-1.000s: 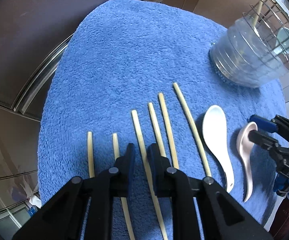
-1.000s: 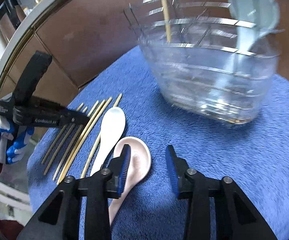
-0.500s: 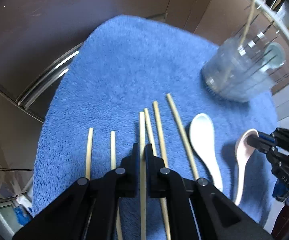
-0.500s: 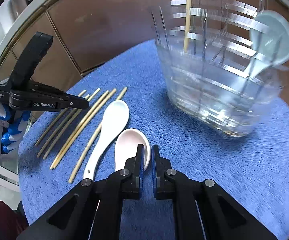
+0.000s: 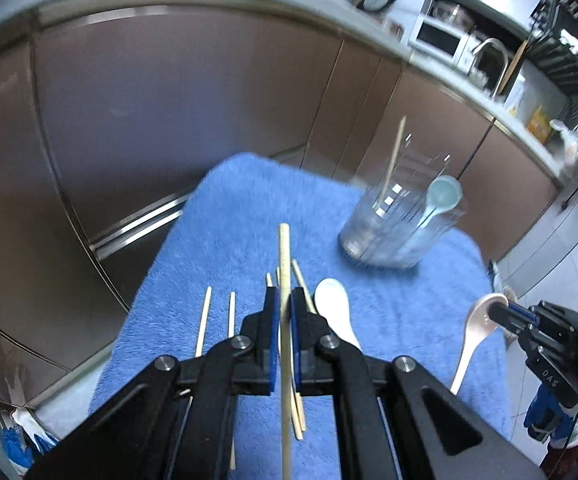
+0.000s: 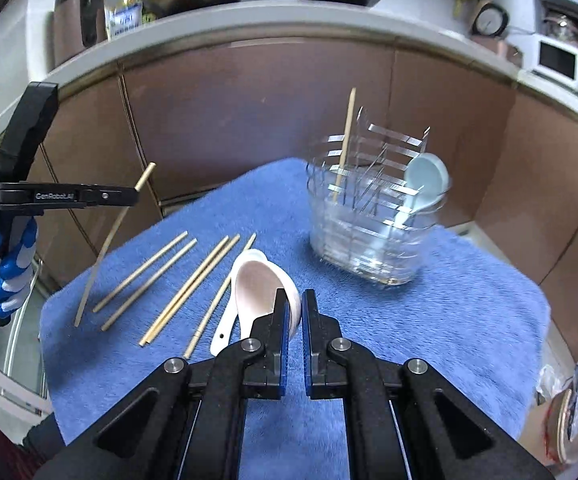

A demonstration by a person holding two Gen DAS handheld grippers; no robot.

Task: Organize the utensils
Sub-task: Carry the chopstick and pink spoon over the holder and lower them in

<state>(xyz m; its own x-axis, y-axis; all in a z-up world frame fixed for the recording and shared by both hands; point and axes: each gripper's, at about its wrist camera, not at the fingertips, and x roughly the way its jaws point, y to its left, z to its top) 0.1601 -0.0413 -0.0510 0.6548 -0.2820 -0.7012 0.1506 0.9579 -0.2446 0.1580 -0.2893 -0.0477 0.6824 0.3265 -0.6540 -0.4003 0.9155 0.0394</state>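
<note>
Left gripper [image 5: 284, 312] clamped on a single chopstick [image 5: 285, 320], stick running up between the pads and poking out past the tips, lifted clear of the blue towel [image 5: 249, 208]; in the right wrist view the same gripper [image 6: 135, 196] sits off the towel's left edge with the stick slanting down through it. Right gripper [image 6: 295, 312] pinched on the rim of a pink spoon [image 6: 257, 284], bowl facing up, handle hanging below the jaws in the left wrist view [image 5: 477, 328], raised off the towel. Blue-and-white gloved hand [image 6: 5, 264] on the left gripper's handle. Flat on the towel: five loose chopsticks [image 6: 193, 284] fanned near the left edge, a pair, then two lying together, then one alone beside a white spoon [image 6: 229, 320] that lies just right of them, partly under the pink spoon from this view. Clear utensil holder [image 6: 373, 236] with wire dividers stands toward the towel's far right corner, well apart from the loose pieces; one chopstick [image 6: 347, 140] stands upright in it and a pale blue spoon [image 6: 425, 180] leans bowl-up on its right side. Brown cabinet fronts [image 6: 249, 120] behind the towel.
</note>
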